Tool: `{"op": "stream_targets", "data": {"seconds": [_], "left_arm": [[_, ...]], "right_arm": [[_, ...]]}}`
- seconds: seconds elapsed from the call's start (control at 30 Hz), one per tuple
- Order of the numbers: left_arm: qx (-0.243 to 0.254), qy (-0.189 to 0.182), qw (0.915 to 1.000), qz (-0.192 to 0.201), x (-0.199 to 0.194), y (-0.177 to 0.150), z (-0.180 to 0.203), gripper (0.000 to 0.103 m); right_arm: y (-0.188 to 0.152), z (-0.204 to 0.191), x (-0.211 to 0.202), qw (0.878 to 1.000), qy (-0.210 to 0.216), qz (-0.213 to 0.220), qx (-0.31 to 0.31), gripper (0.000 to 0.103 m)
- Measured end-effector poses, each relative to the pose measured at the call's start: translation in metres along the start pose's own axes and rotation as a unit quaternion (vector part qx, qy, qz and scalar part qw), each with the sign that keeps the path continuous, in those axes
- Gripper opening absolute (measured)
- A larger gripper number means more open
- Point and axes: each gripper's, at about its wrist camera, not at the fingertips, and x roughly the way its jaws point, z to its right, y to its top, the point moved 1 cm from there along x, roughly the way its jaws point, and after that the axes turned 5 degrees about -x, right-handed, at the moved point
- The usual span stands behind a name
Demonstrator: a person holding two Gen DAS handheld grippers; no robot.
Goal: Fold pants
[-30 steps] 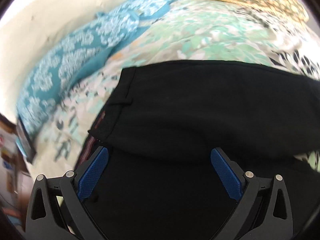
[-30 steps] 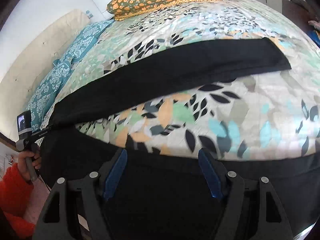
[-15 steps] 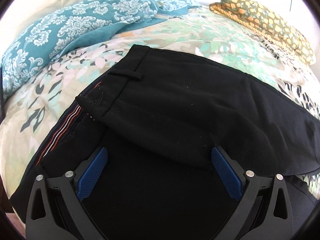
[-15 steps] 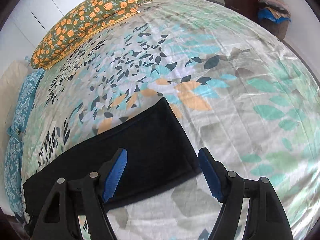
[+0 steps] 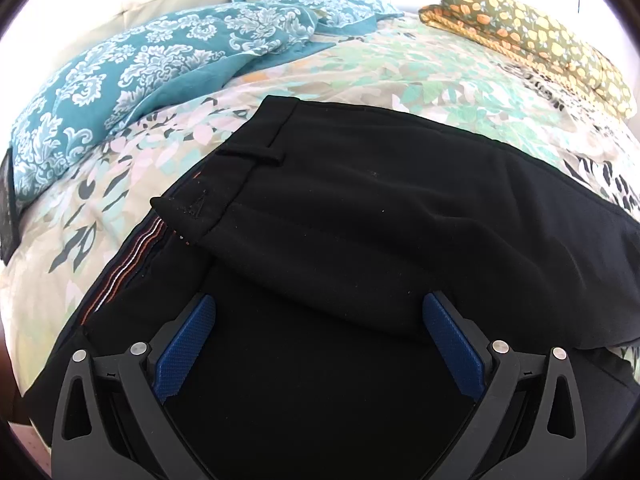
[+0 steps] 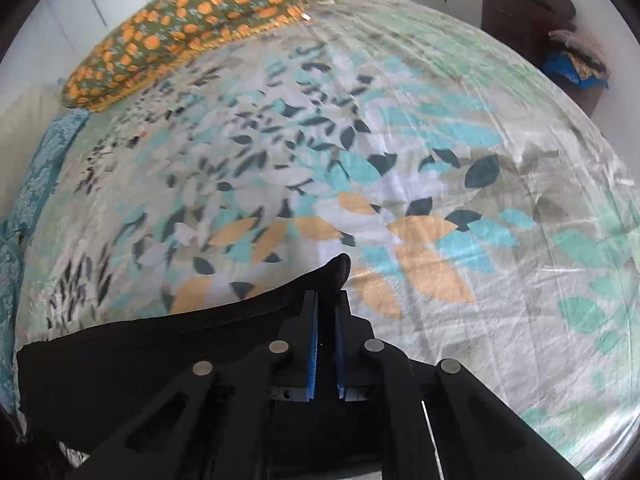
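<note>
Black pants (image 5: 360,216) lie on a floral bedsheet (image 5: 400,80), waistband end toward the left with a striped inner band showing. My left gripper (image 5: 318,320) is open just above the pants near the waist, blue pads wide apart, holding nothing. In the right wrist view, my right gripper (image 6: 327,300) is shut on the hem end of a pant leg (image 6: 160,344), whose corner pokes out past the fingertips above the bedsheet (image 6: 400,140).
A teal patterned pillow (image 5: 160,60) lies at the far left of the bed and an orange-flowered pillow (image 5: 540,40) at the far right; the latter also shows in the right wrist view (image 6: 200,28). Dark furniture with clothes (image 6: 560,40) stands beyond the bed.
My right gripper went from open over the leg hem to shut on it. The left gripper stayed open and shifted only slightly over the waist.
</note>
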Motion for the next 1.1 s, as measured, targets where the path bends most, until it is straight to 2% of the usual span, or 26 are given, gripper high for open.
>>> {"op": "stream_targets", "data": {"seconds": [0.07, 0.13, 0.23, 0.3, 0.33, 0.4, 0.47, 0.5, 0.53, 0.57, 0.6, 0.67, 0.7, 0.77, 0.83, 0.9, 0.97, 1.03, 1.1], "left_arm": [[0.0, 0.0, 1.0, 0.0, 0.0, 0.0, 0.0, 0.102], [0.002, 0.002, 1.0, 0.001, 0.0, 0.0, 0.0, 0.102], [0.007, 0.009, 0.9999, 0.003, -0.001, 0.001, 0.001, 0.102], [0.012, 0.017, 0.9998, 0.006, -0.003, 0.001, 0.003, 0.102], [0.016, 0.022, 0.9996, 0.009, -0.004, 0.001, 0.005, 0.102], [0.027, 0.036, 0.9988, 0.016, -0.006, 0.001, 0.009, 0.102], [0.041, 0.054, 0.9974, 0.024, -0.009, 0.0, 0.015, 0.102], [0.045, 0.061, 0.9967, 0.027, -0.01, 0.001, 0.017, 0.102], [0.053, 0.069, 0.9958, 0.028, -0.011, 0.001, 0.019, 0.103], [0.058, 0.075, 0.9951, 0.028, -0.012, 0.003, 0.021, 0.103], [0.068, 0.082, 0.9941, 0.023, -0.015, 0.005, 0.023, 0.102], [0.085, 0.085, 0.9928, 0.003, -0.022, 0.008, 0.025, 0.102], [0.092, 0.081, 0.9924, -0.011, -0.027, 0.008, 0.026, 0.102], [0.104, 0.049, 0.9928, -0.035, -0.041, 0.003, 0.027, 0.102], [0.11, 0.013, 0.9934, -0.029, -0.066, -0.008, 0.029, 0.102], [0.11, -0.017, 0.9935, -0.022, -0.088, -0.02, 0.034, 0.102], [0.101, -0.056, 0.9928, -0.031, -0.106, -0.033, 0.043, 0.102], [0.091, -0.086, 0.9912, -0.043, -0.116, -0.045, 0.051, 0.102], [0.088, -0.103, 0.9894, -0.052, -0.12, -0.058, 0.059, 0.102]], "right_arm": [[-0.019, -0.033, -0.046, 0.998, 0.038, 0.024, -0.053, 0.006], [-0.051, -0.078, -0.099, 0.989, 0.075, 0.038, -0.119, 0.006], [-0.122, -0.135, -0.174, 0.972, 0.119, 0.04, -0.197, 0.006], [-0.18, -0.157, -0.21, 0.965, 0.127, 0.025, -0.226, 0.006], [-0.206, -0.164, -0.222, 0.965, 0.118, 0.009, -0.236, 0.006], [-0.253, -0.162, -0.232, 0.967, 0.063, -0.034, -0.246, 0.005], [-0.285, -0.145, -0.23, 0.971, -0.002, -0.073, -0.226, 0.005], [-0.296, -0.133, -0.226, 0.975, -0.019, -0.087, -0.204, 0.006], [-0.302, -0.121, -0.222, 0.977, -0.033, -0.103, -0.181, 0.006], [-0.306, -0.109, -0.216, 0.978, -0.049, -0.121, -0.161, 0.02], [-0.309, -0.1, -0.214, 0.978, -0.072, -0.131, -0.147, 0.041], [-0.309, -0.089, -0.219, 0.978, -0.103, -0.116, -0.139, 0.057], [-0.307, -0.086, -0.225, 0.978, -0.117, -0.103, -0.138, 0.058], [-0.301, -0.084, -0.239, 0.978, -0.145, -0.075, -0.132, 0.06], [-0.291, -0.091, -0.254, 0.982, -0.149, -0.035, -0.115, 0.065], [-0.284, -0.105, -0.265, 0.988, -0.126, 0.01, -0.085, 0.072], [-0.281, -0.125, -0.268, 0.994, -0.081, 0.045, -0.055, 0.078], [-0.282, -0.152, -0.257, 0.997, -0.03, 0.067, -0.032, 0.079], [-0.289, -0.183, -0.239, 0.997, 0.021, 0.068, -0.015, 0.079]]}}
